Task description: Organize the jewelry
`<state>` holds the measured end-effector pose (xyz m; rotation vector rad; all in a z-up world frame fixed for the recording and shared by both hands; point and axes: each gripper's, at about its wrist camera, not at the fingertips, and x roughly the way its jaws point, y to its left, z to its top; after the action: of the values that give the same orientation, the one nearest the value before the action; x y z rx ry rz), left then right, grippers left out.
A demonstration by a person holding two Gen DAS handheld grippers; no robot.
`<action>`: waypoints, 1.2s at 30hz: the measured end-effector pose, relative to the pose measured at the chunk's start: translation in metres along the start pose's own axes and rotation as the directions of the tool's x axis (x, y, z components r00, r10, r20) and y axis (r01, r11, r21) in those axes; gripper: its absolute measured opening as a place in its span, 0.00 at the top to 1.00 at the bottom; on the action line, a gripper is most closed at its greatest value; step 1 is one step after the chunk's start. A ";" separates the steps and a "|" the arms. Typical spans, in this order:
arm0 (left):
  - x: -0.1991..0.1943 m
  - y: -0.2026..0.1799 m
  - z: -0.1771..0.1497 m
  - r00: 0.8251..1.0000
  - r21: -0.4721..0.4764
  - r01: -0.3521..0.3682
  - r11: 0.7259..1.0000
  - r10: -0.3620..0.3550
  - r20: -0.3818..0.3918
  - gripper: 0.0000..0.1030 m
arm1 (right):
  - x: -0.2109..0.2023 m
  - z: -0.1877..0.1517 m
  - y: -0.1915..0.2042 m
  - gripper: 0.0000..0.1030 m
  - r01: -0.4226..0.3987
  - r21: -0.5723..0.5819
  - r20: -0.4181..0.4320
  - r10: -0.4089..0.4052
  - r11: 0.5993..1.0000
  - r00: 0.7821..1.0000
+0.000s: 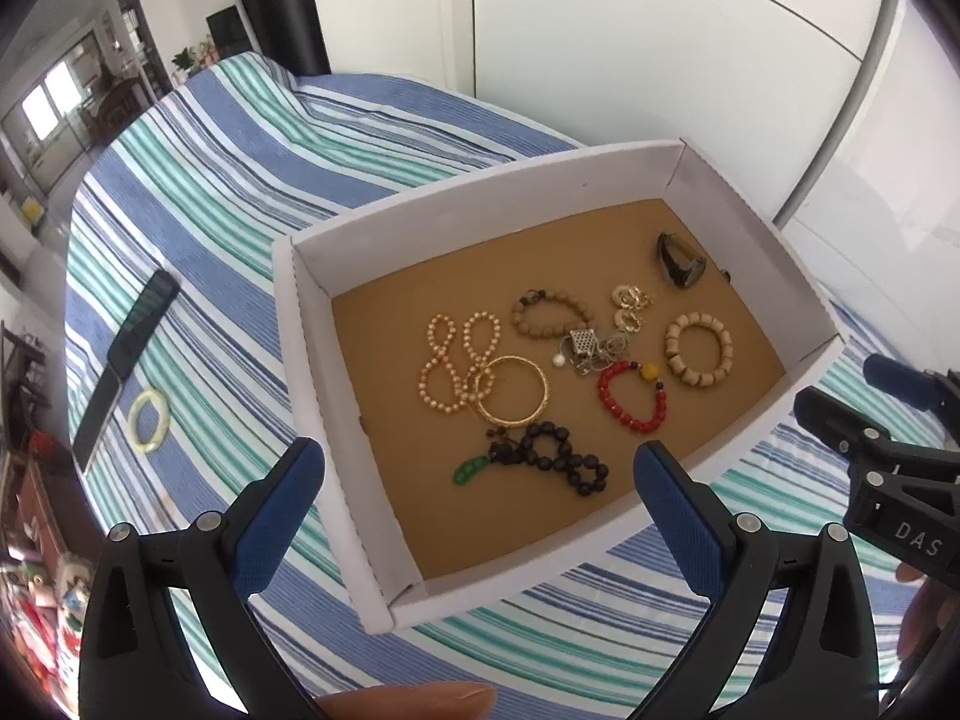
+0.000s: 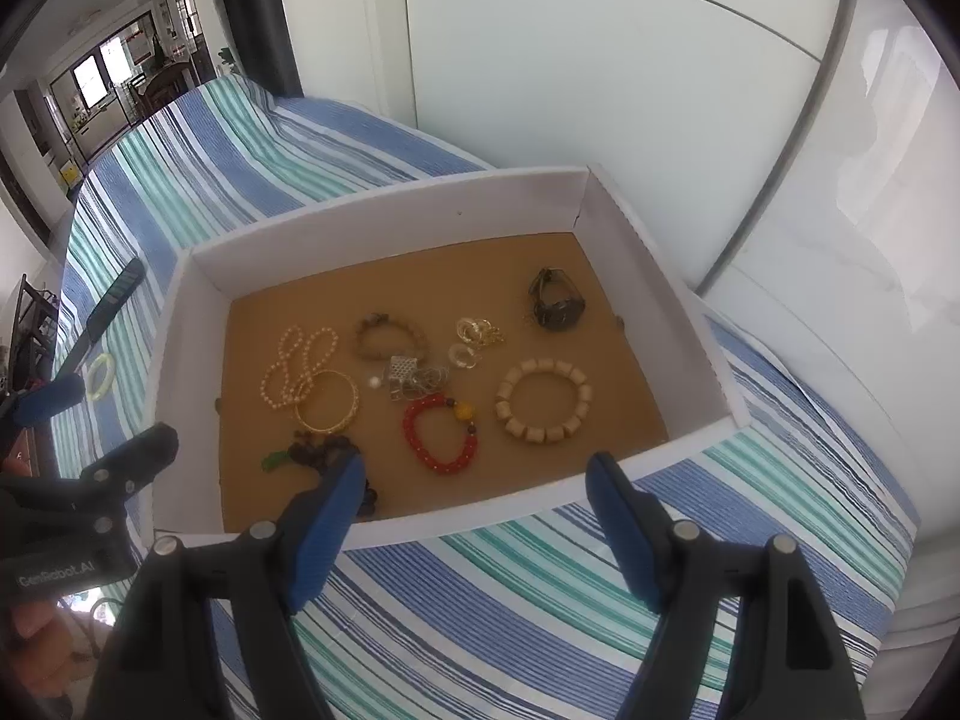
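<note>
I hold both the left hand-held gripper point(image 1: 479, 467) and the right hand-held gripper point(image 2: 477, 476) released and empty just short of the white box point(image 1: 312, 384), where most jewelry already lies, while 1 pale green bangle point(image 1: 148, 422) waits on the bed left of them.

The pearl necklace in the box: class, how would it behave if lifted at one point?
The pearl necklace lies in loose loops, so probably floppy, dangling. It overlaps the gold bangle, so it may drag that along.
</note>
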<state>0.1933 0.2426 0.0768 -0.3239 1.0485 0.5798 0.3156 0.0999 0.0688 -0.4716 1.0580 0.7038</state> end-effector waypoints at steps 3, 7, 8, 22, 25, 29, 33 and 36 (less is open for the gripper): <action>-0.004 -0.001 -0.001 1.000 -0.003 0.010 1.000 -0.010 -0.006 0.01 | -0.001 0.000 0.002 0.25 -0.005 -0.004 -0.007 0.005 1.000 1.000; -0.011 0.000 -0.002 1.000 -0.012 0.024 1.000 -0.025 -0.009 0.01 | -0.005 0.000 0.002 0.25 -0.012 0.000 -0.005 0.012 1.000 1.000; -0.012 0.001 -0.001 1.000 -0.015 0.029 0.999 -0.029 -0.009 0.01 | -0.007 0.001 0.002 0.25 -0.010 0.000 -0.003 0.010 1.000 1.000; -0.018 0.002 0.001 0.999 -0.025 0.034 0.999 -0.034 -0.013 0.01 | -0.016 0.003 0.002 0.25 -0.001 -0.005 0.000 0.001 1.000 1.000; -0.020 0.002 0.000 0.999 -0.025 0.033 0.999 -0.033 -0.013 0.01 | -0.015 0.003 0.002 0.25 0.000 -0.004 -0.003 0.000 1.000 1.000; -0.020 0.001 0.001 0.999 -0.021 0.035 0.999 -0.036 -0.015 0.01 | -0.015 0.003 0.001 0.25 0.003 -0.003 -0.006 -0.003 1.000 1.000; -0.019 -0.002 0.000 0.999 -0.019 0.036 0.999 -0.036 -0.018 0.01 | -0.014 0.003 0.001 0.25 0.005 -0.003 -0.010 -0.005 1.000 1.000; -0.019 -0.002 0.000 0.999 -0.022 0.036 0.999 -0.036 -0.021 0.01 | -0.012 0.002 0.001 0.25 0.007 -0.004 -0.013 -0.007 1.000 1.000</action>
<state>0.1878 0.2352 0.0932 -0.3676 1.0558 0.5567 0.3121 0.0981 0.0808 -0.4836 1.0672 0.6975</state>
